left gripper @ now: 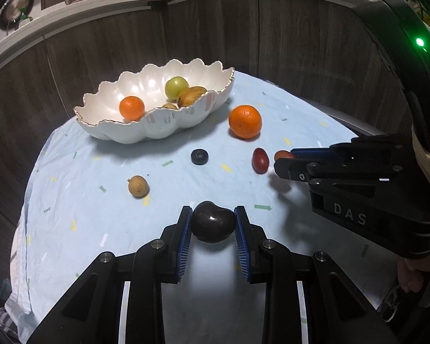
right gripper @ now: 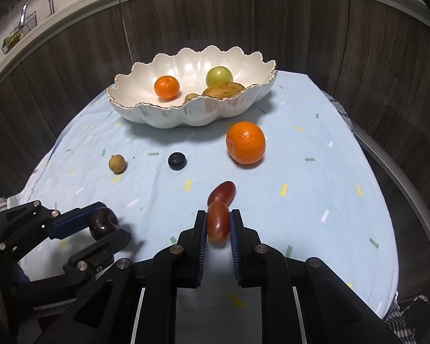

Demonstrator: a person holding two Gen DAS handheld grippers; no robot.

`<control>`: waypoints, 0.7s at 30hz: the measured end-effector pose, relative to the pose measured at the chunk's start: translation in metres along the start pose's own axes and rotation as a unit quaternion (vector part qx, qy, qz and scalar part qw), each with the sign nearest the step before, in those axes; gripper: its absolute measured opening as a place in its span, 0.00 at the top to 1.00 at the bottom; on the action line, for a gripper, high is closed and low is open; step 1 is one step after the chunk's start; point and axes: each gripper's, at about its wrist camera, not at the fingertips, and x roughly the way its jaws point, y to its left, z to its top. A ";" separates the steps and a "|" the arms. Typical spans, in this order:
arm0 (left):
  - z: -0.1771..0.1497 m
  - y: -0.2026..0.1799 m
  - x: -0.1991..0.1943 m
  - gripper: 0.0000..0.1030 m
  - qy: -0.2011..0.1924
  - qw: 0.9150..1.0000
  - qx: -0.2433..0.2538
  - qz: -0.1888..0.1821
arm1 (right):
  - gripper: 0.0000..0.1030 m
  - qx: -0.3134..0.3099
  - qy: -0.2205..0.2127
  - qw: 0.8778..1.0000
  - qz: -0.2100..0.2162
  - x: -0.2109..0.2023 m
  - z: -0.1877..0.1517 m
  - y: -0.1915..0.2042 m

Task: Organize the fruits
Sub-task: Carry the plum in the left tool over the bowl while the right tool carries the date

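Observation:
My left gripper [left gripper: 213, 218] is shut on a dark cherry [left gripper: 212, 222], which also shows at the lower left in the right wrist view as the cherry [right gripper: 103, 223] between the left gripper's pads. My right gripper [right gripper: 218, 218] is shut on a red grape [right gripper: 218, 225]; from the left wrist view only the grape's tip [left gripper: 282, 154] peeks past the right gripper [left gripper: 292, 159]. A second red grape [right gripper: 222, 193] lies just beyond. A white scalloped bowl [right gripper: 169, 116] at the back holds a small orange [right gripper: 166, 87], a green fruit [right gripper: 219, 75] and brown fruits [right gripper: 223, 90].
On the pale blue cloth [right gripper: 315, 186] lie a large orange [right gripper: 245, 142], a dark blueberry [right gripper: 177, 160] and a tan longan [right gripper: 117, 163]. Dark wood panels rise behind the table. The cloth's edge drops off at the right and at the left.

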 end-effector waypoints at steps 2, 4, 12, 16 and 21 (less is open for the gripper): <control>0.002 0.003 -0.001 0.71 -0.001 1.000 -0.005 0.001 | 0.83 0.000 -0.002 1.000 0.000 -0.002 0.001 0.002; 0.004 0.006 -0.002 0.71 -0.003 1.000 -0.010 0.004 | 0.83 -0.002 -0.005 1.000 0.002 -0.004 0.003 0.005; 0.011 0.018 -0.004 0.71 -0.005 1.000 -0.024 0.015 | 0.83 -0.008 -0.012 1.000 0.006 -0.012 0.010 0.013; 0.015 0.023 -0.005 0.71 -0.005 0.999 -0.030 0.019 | 0.83 -0.009 -0.019 1.000 0.006 -0.016 0.016 0.016; 0.023 0.025 -0.007 0.71 -0.006 0.999 -0.033 0.019 | 0.83 -0.012 -0.026 1.000 0.009 -0.023 0.024 0.019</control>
